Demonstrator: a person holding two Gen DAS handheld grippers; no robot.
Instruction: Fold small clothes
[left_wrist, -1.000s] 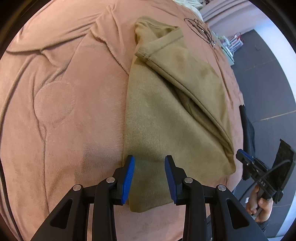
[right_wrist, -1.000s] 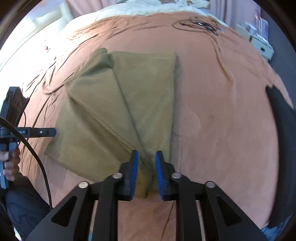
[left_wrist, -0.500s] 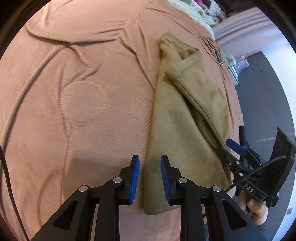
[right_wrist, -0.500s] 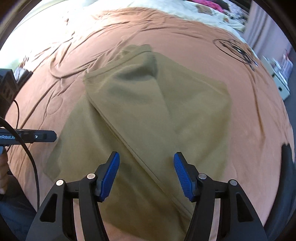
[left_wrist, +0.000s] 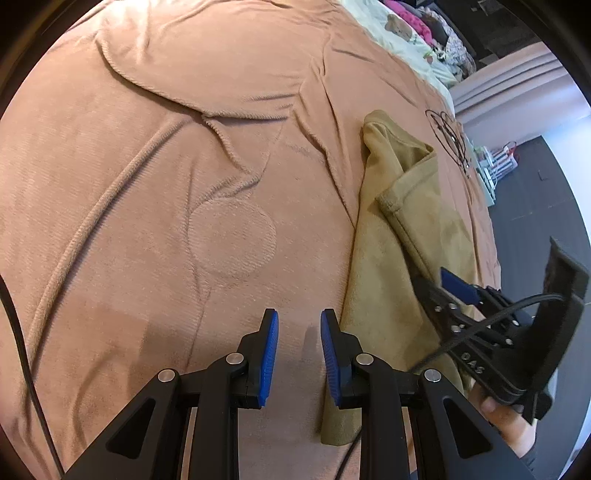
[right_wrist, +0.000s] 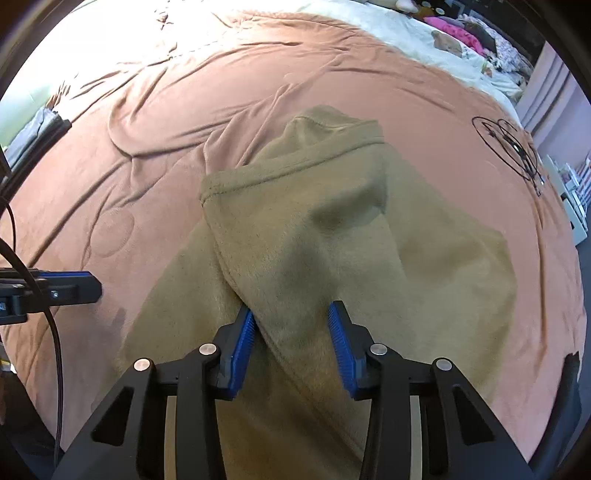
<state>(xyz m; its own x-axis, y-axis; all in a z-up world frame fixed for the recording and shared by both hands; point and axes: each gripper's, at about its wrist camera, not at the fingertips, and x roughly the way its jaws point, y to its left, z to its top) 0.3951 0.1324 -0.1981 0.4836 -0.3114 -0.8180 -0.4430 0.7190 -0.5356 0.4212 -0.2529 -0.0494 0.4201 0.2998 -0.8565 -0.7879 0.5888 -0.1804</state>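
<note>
An olive garment (right_wrist: 443, 277) lies partly folded on a pink blanket (right_wrist: 147, 129), one flap turned over diagonally with its hem at the far end. My right gripper (right_wrist: 291, 310) points down at this flap. Its jaws are closing with the flap's fold between the blue pads, and a gap still shows at the right pad. In the left wrist view my left gripper (left_wrist: 299, 317) hangs over bare blanket (left_wrist: 147, 184), just left of the garment's (left_wrist: 388, 277) long edge. Its jaws stand a little apart with nothing between them. The right gripper (left_wrist: 439, 282) shows there above the garment.
A coil of black cable (right_wrist: 513, 147) lies on the blanket beyond the garment. White bedding with a heap of clothes (right_wrist: 406, 33) runs along the far side. A dark object (right_wrist: 569, 373) sits at the blanket's right edge. A person's hand (left_wrist: 506, 410) holds the right gripper.
My left gripper slid left off the garment's near edge onto the blanket and narrowed. My right gripper left the garment's near corner, opened wide, moved over the folded flap, and its jaws have narrowed around it.
</note>
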